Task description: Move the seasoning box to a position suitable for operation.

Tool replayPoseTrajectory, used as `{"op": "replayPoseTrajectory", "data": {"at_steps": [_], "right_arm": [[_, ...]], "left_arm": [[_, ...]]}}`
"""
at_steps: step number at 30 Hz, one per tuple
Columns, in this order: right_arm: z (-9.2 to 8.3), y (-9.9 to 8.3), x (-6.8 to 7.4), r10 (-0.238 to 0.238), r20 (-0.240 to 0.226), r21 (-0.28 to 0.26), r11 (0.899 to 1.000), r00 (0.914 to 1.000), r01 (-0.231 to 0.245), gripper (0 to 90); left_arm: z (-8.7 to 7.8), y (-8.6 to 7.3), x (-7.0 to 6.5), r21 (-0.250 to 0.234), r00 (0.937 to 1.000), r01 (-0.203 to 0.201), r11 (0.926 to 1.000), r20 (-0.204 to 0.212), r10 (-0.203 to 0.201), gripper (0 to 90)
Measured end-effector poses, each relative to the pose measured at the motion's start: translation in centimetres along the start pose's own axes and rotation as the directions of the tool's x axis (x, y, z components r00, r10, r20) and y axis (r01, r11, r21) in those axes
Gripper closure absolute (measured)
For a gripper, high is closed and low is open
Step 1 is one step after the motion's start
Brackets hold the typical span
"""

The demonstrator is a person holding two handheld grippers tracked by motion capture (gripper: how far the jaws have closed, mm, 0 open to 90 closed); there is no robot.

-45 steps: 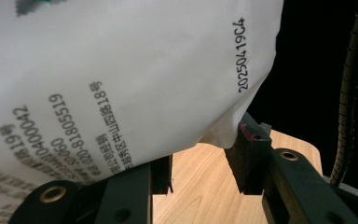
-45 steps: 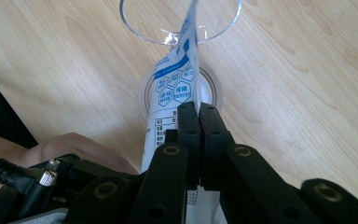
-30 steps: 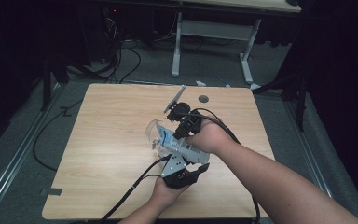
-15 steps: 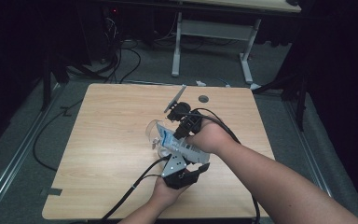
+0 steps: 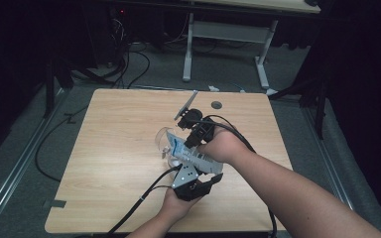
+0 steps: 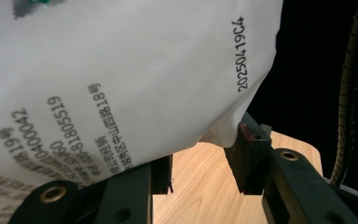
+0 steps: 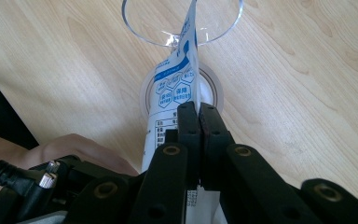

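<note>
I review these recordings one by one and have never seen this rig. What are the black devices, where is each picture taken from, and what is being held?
A person holds a hand-held two-jaw tool in each hand over a wooden table. The high view looks down from above. Each of the other two pictures comes from a camera riding on one tool, looking along its black jaws. The left tool grips the fat bottom of a white printed pouch. The right tool pinches the pouch higher up, its jaws shut on it. The pouch's top end points into a clear plastic cup on the table.
</note>
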State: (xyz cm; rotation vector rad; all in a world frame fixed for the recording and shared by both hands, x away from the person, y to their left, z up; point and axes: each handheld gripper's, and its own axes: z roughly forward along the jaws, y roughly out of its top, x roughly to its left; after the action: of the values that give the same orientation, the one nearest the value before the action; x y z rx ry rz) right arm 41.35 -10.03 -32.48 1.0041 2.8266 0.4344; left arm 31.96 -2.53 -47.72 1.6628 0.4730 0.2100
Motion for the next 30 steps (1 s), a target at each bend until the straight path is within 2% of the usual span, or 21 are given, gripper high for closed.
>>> {"op": "replayPoseTrajectory", "data": {"at_steps": [30], "right_arm": [[0.17,-0.05,-0.05,0.002,0.002,0.003,1.0,1.0,-0.002,89.0]], "left_arm": [[0.14,-0.21,-0.05,0.001,1.0,0.002,1.0,-0.001,-0.002,64.2]]}}
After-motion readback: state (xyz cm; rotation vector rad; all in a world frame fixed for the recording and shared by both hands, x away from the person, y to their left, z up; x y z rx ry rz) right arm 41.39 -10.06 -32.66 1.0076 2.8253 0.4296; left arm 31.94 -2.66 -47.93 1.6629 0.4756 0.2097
